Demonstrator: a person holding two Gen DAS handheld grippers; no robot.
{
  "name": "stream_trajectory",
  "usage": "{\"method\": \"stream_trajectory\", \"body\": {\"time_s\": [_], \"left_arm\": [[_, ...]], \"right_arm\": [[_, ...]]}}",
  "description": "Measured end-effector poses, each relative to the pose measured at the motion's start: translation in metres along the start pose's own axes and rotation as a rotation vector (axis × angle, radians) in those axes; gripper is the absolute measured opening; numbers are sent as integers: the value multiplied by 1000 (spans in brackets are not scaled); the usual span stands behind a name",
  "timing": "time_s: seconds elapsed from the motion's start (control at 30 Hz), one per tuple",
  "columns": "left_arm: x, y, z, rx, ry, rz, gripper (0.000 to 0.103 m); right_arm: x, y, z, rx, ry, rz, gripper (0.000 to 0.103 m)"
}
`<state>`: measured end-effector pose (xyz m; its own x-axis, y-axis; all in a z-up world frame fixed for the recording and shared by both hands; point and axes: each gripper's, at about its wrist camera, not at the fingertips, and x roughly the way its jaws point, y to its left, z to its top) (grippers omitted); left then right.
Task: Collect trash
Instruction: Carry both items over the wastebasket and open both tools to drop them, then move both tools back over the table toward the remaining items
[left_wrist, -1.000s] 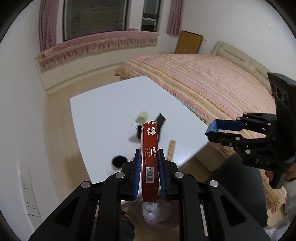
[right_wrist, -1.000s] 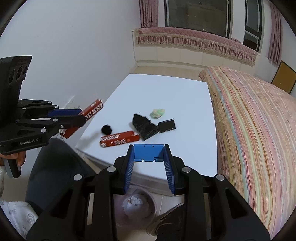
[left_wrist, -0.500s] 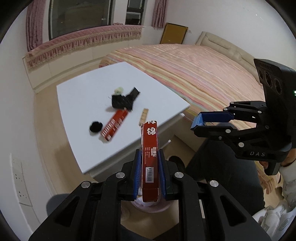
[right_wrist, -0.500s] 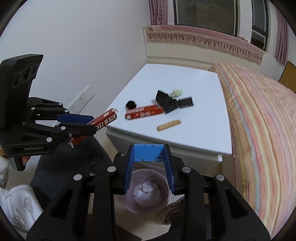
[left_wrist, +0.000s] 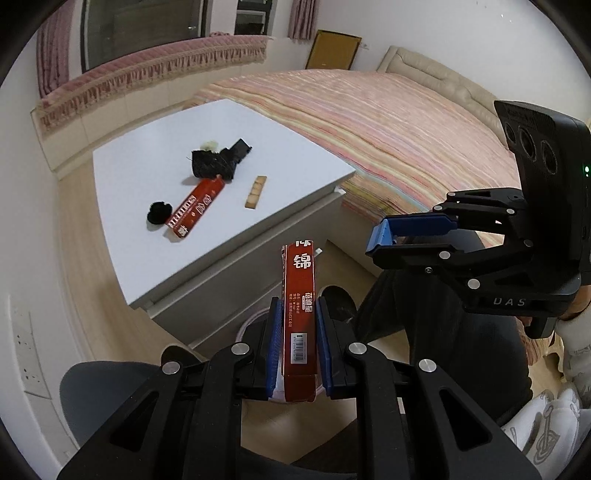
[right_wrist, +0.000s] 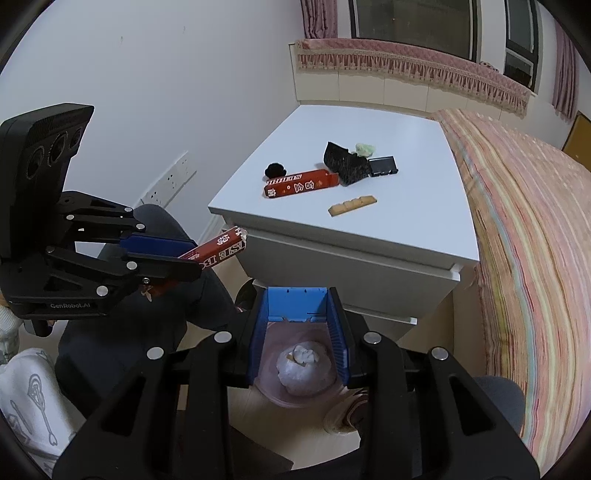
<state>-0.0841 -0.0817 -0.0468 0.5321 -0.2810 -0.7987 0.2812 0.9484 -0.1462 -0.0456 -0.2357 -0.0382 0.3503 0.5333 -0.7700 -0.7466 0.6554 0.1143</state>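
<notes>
Left claw (left_wrist: 295, 347) is clamping a slim red carton (left_wrist: 300, 317) upright between its blue pads; white characters are running down the face, a barcode label sitting low. Below the claw, a pink bin (right_wrist: 306, 373) is holding a white wad. Right claw (right_wrist: 300, 325) is standing apart, gripping nothing, directly over that bin. Beyond both, the white surface (right_wrist: 388, 229) is carrying a second red carton (right_wrist: 301, 183), a black pom (right_wrist: 275, 170), dark wrappers and a tan biscuit strip (right_wrist: 352, 205).
</notes>
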Motion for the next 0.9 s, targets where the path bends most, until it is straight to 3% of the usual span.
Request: {"method": "stream_trajectory", "body": {"time_s": [0.3,0.33,0.37,0.4,0.43,0.5,0.67,0.9], "left_arm": [[2,0,-2,-1,14,-5,22],[3,0,-3,-2,19,-8,25],[4,1,-3,-1,22,-4,41],[4,3,-3,-3,20,2,64],[3,5,-4,-12,11,4,70],[3,9,-5,-32,1,18,89],[1,16,-6,-51,-21,72,95],[0,24,-2,-63,-26,84,95]], "right_arm": [[7,-1,-4,-7,21,27,32],[9,0,-4,-9,28,26,40],[9,-1,-4,-10,32,23,50],[10,-2,-5,-7,28,21,72],[9,-3,-5,-1,23,19,82],[11,-6,-6,13,30,9,90],[16,-10,-7,42,45,-9,96],[17,-14,-2,70,41,-15,99]]}}
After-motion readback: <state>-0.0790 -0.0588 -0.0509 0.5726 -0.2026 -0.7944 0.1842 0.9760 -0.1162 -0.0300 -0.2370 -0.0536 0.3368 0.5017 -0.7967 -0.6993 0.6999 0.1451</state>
